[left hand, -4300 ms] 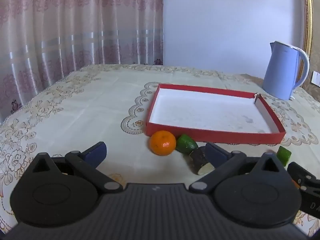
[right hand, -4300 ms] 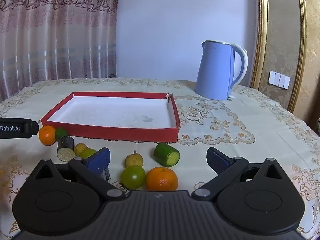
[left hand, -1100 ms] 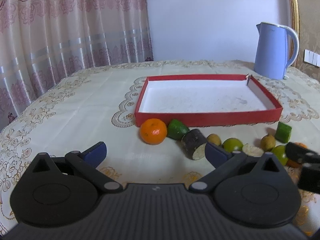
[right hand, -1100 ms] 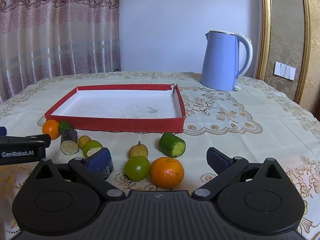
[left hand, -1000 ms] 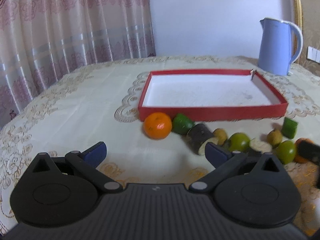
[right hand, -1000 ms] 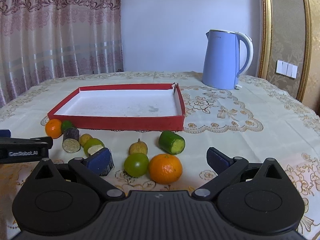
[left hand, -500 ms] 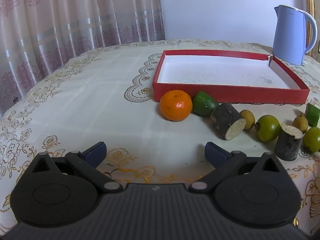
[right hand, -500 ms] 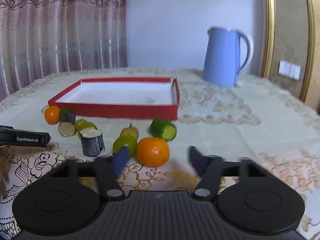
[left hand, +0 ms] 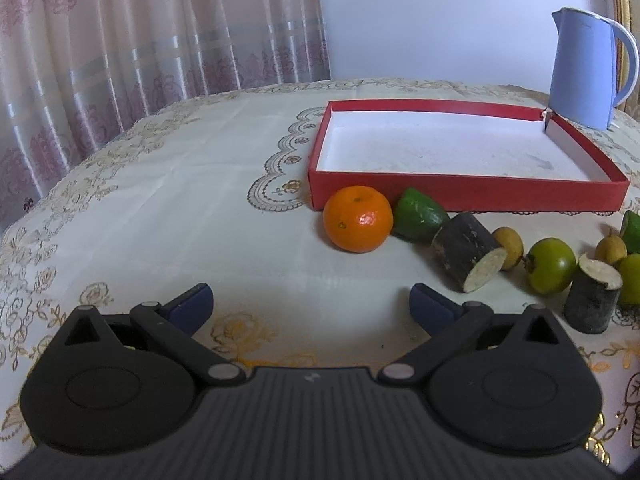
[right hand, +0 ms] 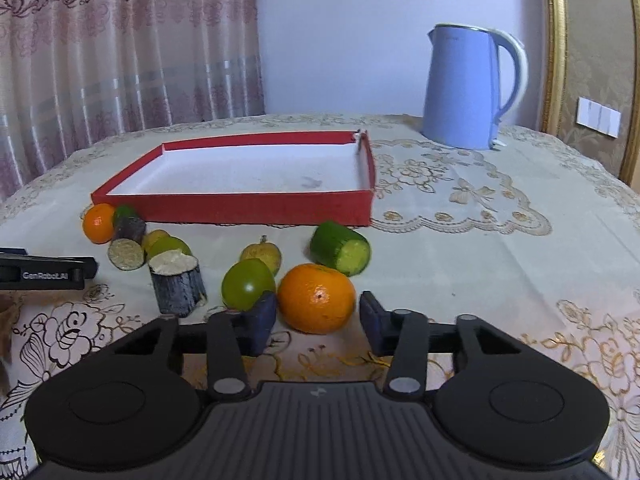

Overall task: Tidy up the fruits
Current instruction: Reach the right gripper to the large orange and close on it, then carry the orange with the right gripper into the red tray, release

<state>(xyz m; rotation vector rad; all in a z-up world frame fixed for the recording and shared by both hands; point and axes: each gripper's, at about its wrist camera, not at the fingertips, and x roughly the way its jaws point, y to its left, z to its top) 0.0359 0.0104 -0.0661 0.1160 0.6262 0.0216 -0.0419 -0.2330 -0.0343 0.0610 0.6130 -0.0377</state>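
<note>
A home dining room: patterned curtains (right hand: pixel 120 60) behind the desk (right hand: pixel 460 240), embroidered tablecloth (left hand: pixel 160 200) on it, blue kettle (right hand: pixel 464 88) at its far edge.

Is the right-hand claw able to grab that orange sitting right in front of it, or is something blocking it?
Probably yes. The right gripper is open, with the orange just ahead between its pads. The green fruit crowds the left pad, so it may get nudged.

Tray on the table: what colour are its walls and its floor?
The tray has red walls and a white floor; the right wrist view shows it best.
</note>
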